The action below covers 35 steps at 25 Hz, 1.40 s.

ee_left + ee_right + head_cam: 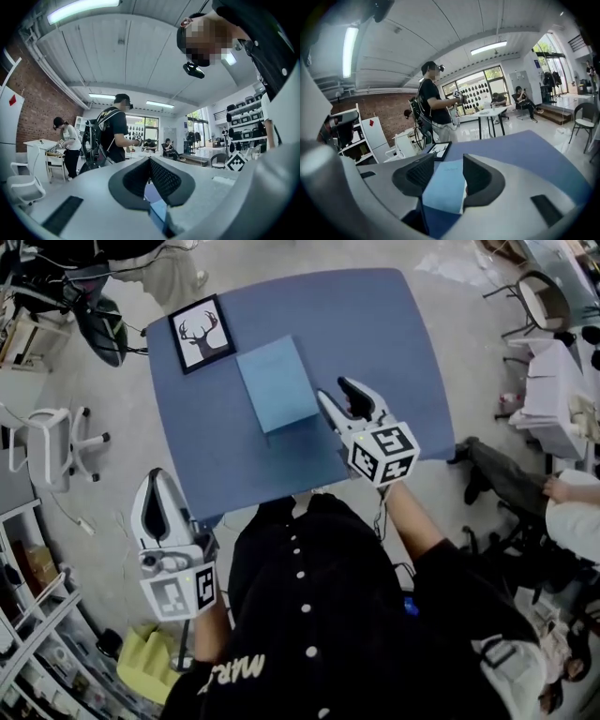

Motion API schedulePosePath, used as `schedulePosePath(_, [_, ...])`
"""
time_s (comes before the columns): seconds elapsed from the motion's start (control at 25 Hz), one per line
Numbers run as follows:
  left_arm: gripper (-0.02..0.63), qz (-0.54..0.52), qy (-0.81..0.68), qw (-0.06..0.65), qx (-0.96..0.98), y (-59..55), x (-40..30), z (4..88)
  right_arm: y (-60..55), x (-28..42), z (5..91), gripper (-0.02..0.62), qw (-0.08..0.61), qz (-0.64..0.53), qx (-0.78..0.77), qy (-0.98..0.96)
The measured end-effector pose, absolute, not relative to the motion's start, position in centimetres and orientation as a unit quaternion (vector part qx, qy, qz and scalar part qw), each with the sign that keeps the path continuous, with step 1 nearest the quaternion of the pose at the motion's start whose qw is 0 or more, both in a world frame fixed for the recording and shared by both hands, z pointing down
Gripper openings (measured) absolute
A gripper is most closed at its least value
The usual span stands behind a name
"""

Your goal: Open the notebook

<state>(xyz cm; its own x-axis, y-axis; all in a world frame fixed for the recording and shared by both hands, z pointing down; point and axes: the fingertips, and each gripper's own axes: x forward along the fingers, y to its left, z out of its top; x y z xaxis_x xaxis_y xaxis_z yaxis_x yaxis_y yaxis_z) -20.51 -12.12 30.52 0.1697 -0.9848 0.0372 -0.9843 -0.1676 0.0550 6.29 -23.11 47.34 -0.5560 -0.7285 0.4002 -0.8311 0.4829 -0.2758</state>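
Lying closed and flat near the middle of the blue table (375, 334), the light-blue notebook (277, 382) has a framed deer picture (202, 334) just beside its far-left corner. The right gripper (342, 401) hovers close to the notebook's near-right corner, its 2 jaws spread apart and clamping nothing, the cover showing in the gap ahead. The left gripper (161, 512) hangs off the table's near-left corner, its 2 jaws pressed together and empty.

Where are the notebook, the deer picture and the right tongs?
notebook (277, 382), head view, middle of its blue cover.
deer picture (202, 334), head view, on the deer.
right tongs (332, 388), head view, between the tips.
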Motion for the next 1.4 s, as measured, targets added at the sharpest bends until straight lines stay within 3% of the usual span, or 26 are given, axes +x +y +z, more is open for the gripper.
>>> schedulePosePath(0.28, [0.003, 0.02, -0.632, 0.063, 0.772, -14.2, -20.0, 33.8, -24.4, 4.6, 58.3, 0.204, 0.194, 0.32, 0.426, -0.824])
schedulePosePath(0.64, [0.003, 0.046, -0.624, 0.093, 0.775, -14.1, -20.3, 36.8, -23.4, 3.4, 63.8, 0.195, 0.247, 0.384, 0.401, -0.794])
schedulePosePath(0.88, [0.003, 0.053, -0.623, 0.107, 0.773, -15.4, -20.2, 39.5, -24.6, 3.6, 66.2, 0.145, 0.264, 0.39, 0.403, -0.785])
schedulePosePath(1.08, [0.003, 0.054, -0.624, 0.112, 0.771, -15.4, -20.3, 39.5, -24.5, 4.2, 65.8, 0.069, 0.266, 0.388, 0.413, -0.78])
schedulePosePath(1.4, [0.003, 0.05, -0.625, 0.11, 0.771, -16.1, -19.5, 40.0, -25.0, 4.7, 65.3, 0.033, 0.257, 0.368, 0.418, -0.79])
